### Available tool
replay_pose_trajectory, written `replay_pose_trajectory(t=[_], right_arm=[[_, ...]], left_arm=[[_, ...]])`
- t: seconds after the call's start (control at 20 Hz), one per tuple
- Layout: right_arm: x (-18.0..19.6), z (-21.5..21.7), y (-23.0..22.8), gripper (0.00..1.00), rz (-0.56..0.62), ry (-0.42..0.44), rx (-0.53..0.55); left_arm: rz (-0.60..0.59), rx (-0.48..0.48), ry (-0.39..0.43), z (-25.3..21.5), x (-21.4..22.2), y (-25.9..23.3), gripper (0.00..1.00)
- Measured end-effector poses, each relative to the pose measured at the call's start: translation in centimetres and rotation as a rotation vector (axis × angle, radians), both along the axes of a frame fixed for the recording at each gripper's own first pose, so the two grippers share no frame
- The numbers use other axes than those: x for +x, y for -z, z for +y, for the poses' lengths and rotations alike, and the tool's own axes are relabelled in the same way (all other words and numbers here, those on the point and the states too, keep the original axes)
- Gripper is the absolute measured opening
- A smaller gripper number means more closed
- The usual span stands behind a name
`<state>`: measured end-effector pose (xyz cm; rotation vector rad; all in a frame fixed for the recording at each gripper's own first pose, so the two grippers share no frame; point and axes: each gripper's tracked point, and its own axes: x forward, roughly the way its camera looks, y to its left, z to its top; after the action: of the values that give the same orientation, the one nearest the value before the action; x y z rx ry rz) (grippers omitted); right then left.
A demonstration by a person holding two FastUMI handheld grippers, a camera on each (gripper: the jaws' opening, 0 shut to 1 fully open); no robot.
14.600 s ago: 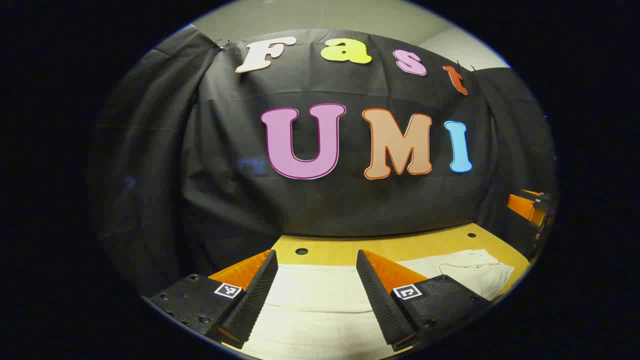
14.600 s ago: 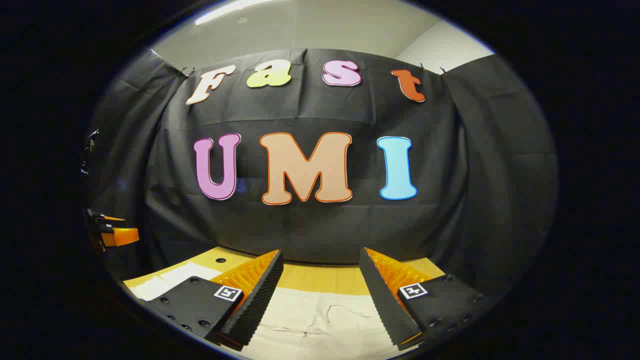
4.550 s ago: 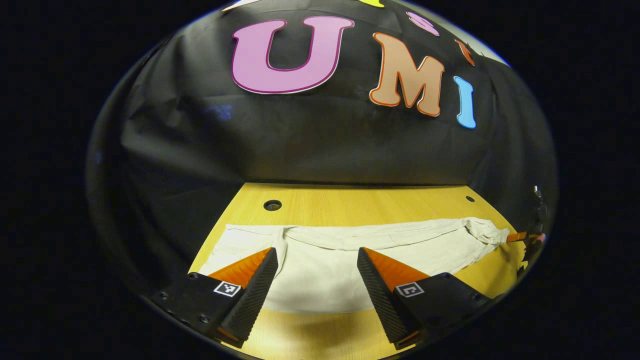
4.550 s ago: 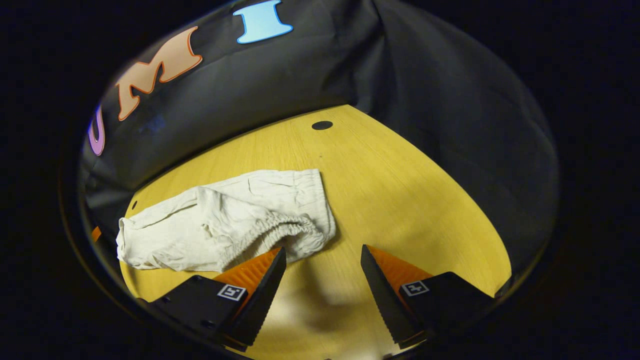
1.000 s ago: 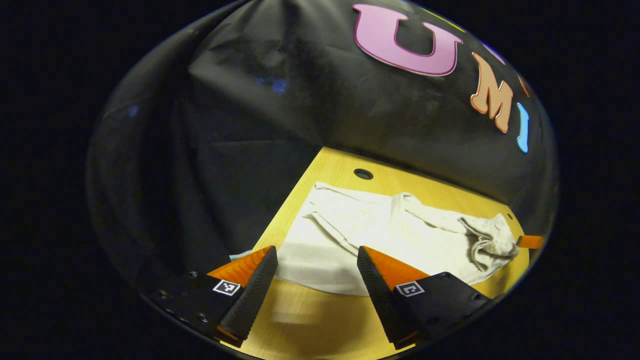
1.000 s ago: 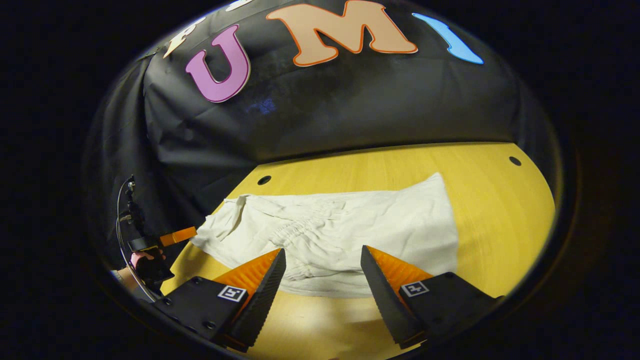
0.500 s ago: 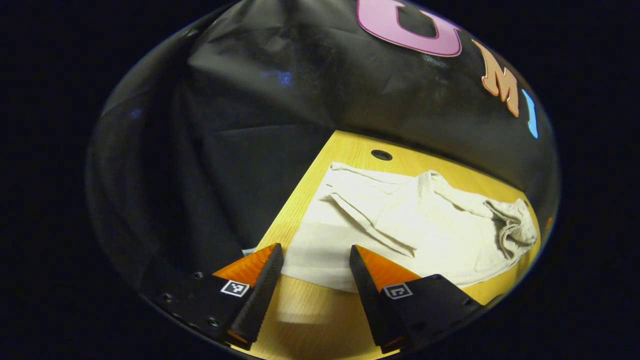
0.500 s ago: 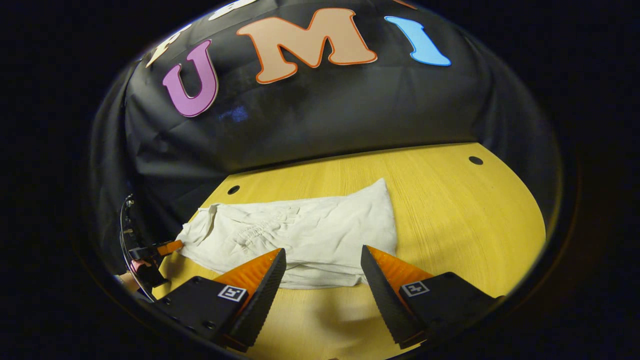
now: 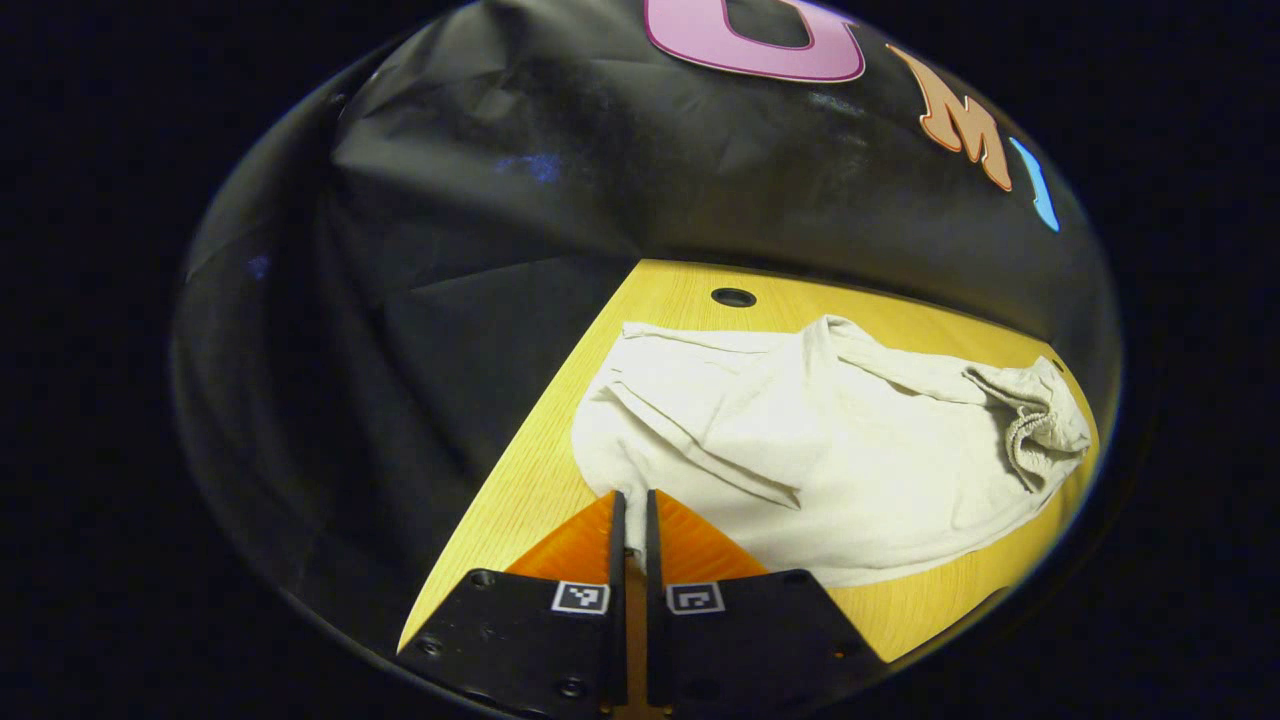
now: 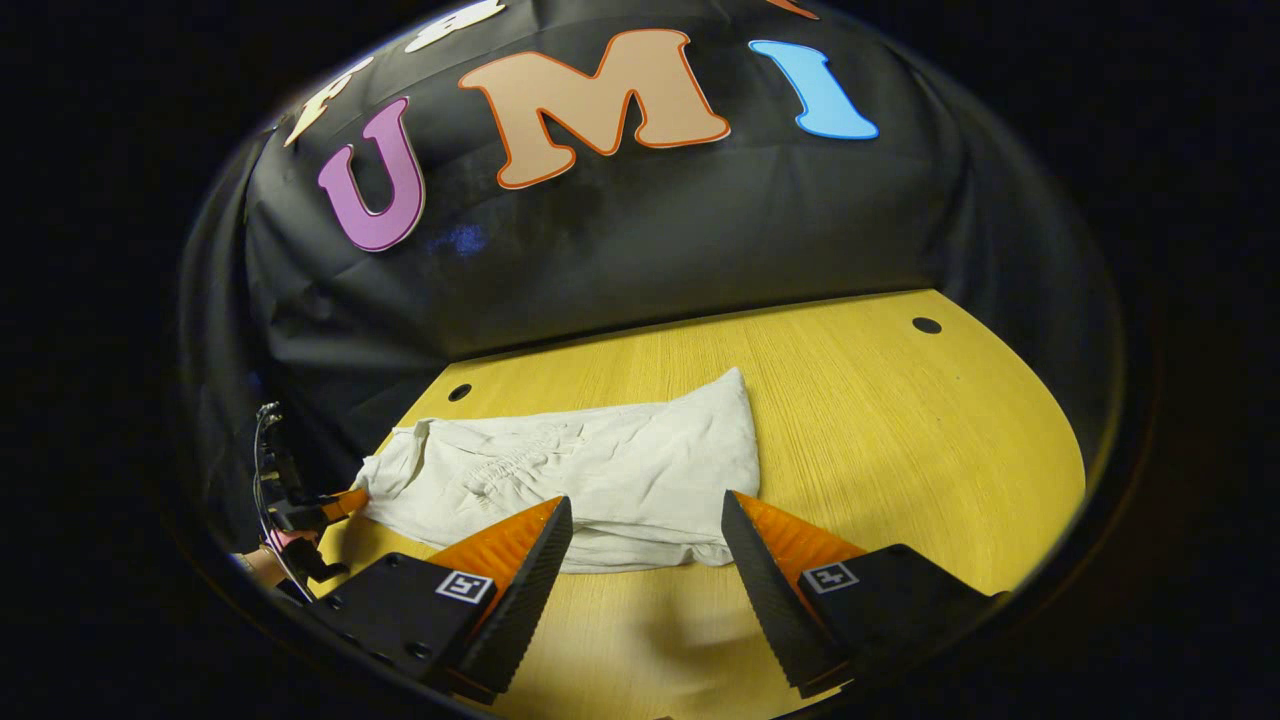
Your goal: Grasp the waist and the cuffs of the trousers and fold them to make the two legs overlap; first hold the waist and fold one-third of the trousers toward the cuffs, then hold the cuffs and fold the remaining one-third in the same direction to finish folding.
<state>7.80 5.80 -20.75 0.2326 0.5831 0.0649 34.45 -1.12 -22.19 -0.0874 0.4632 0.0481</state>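
The cream trousers point(image 9: 830, 450) lie on the yellow table point(image 9: 530, 490), with the elastic waist point(image 9: 1035, 430) folded over onto the legs at the far right. My left gripper point(image 9: 630, 497) is shut at the near-left cuff corner, and a thin edge of cloth sits between its tips. In the right gripper view the trousers point(image 10: 620, 470) form a short bundle with the gathered waist point(image 10: 510, 463) on top. My right gripper point(image 10: 645, 510) is open just in front of the bundle's near edge, holding nothing. The left gripper point(image 10: 338, 503) also appears at the bundle's left end.
The table point(image 10: 900, 430) has small round holes at the back point(image 9: 733, 297) point(image 10: 926, 325) point(image 10: 459, 392). Black cloth walls stand close behind and to the left. A hand point(image 10: 262, 562) holds the left gripper at the table's left edge. Bare wood lies to the right of the bundle.
My left gripper's fingers have gone from wide open to shut at the cuff corner. My right gripper has drawn back a little from the bundle and stays open.
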Motion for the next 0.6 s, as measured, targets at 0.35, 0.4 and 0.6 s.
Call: replay_pose_trajectory(t=[0.35, 0.4, 0.6], right_arm=[[-1.2, -1.3, -0.7, 0.96, 0.0, 0.004, -0.023], [-1.3, -1.5, -0.8, 0.96, 0.0, 0.005, -0.024], [-1.5, -1.7, -0.9, 0.96, 0.002, 0.005, -0.026]], left_arm=[[-0.002, -0.252, -0.015, -1.2, -0.1, -1.4, 0.0], [-0.018, -0.28, -0.015, -1.5, -0.1, -1.9, 0.0], [-0.081, -0.368, 0.02, -4.2, -0.1, -5.3, 0.0]])
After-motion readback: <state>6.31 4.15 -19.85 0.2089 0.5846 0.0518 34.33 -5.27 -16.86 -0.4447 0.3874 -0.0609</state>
